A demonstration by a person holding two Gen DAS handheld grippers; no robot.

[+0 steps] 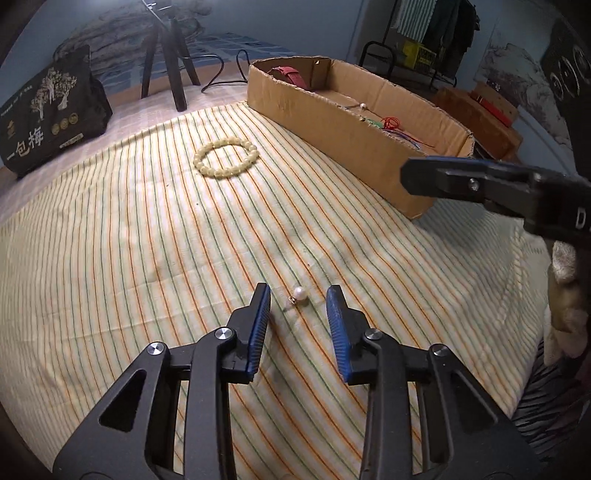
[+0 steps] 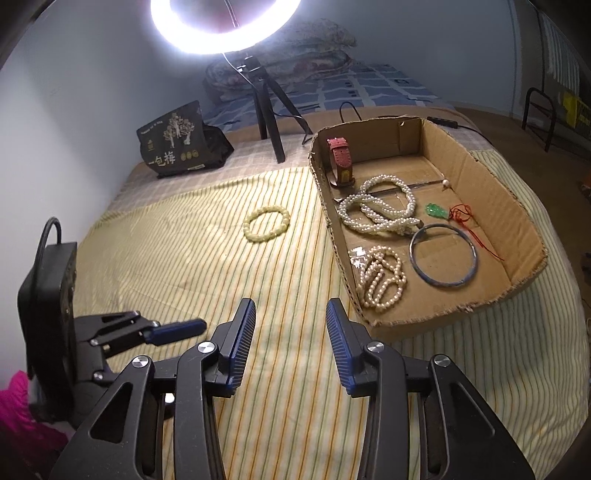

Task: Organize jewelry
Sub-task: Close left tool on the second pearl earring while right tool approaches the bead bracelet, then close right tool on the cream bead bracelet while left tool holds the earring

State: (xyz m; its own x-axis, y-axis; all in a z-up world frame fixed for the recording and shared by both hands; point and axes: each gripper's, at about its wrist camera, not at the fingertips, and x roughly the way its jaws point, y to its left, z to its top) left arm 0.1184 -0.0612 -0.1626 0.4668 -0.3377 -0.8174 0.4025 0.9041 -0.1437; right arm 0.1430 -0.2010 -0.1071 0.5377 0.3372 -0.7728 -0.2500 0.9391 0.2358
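Striped cloth over the bed, ring light blazing above. The left tool hangs low with its jaws partly apart around a pearl pendant (no pad touching it). The right tool is narrowly parted, holding nothing, beside the cardboard box of pearl strands. A pale bead bracelet lies well apart.
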